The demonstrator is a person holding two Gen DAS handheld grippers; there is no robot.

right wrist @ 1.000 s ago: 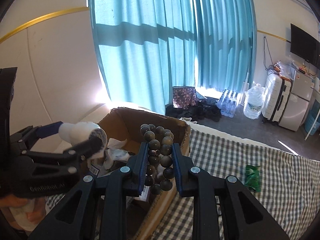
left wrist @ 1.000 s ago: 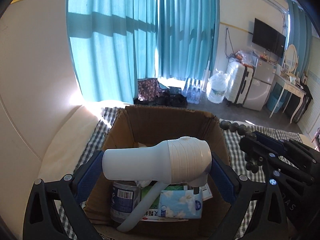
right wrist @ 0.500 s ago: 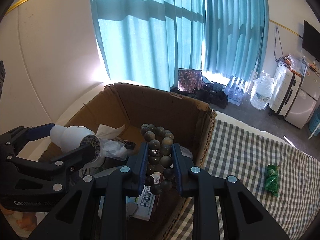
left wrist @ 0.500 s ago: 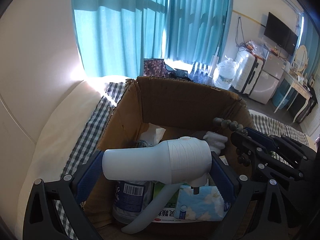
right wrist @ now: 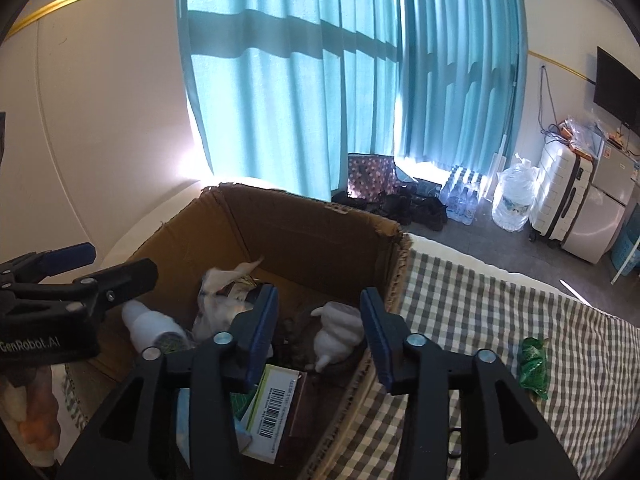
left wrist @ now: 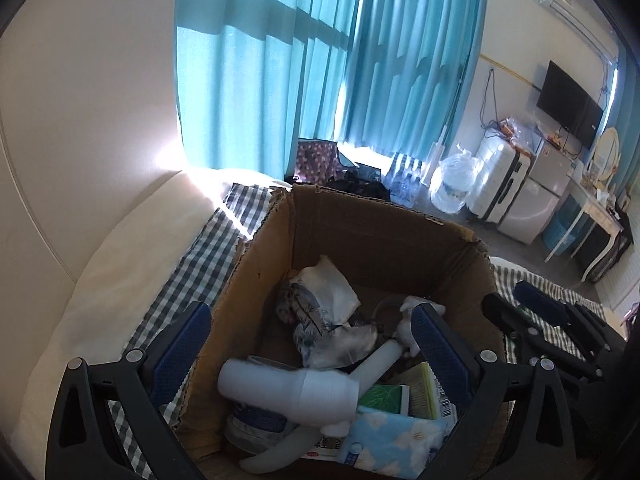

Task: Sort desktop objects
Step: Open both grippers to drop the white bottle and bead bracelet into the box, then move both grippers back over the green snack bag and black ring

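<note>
Left gripper (left wrist: pixel 308 344): above the cardboard box (left wrist: pixel 384 240), jaws spread wide, clasping nothing.
Right gripper (right wrist: pixel 318 332): over the box's right side, jaws opening, nothing between them.
Hair dryer (left wrist: pixel 292 392): white, lying released inside the box, atop a floral tissue pack (left wrist: pixel 392 440).
Box contents: crumpled wrapper (left wrist: pixel 324 312), barcoded carton (right wrist: pixel 276 412).
Green packet (right wrist: pixel 534 362): right of the box, on checked cloth (right wrist: pixel 500 320).
Curtains (right wrist: pixel 340 92): teal, beyond the box.
</note>
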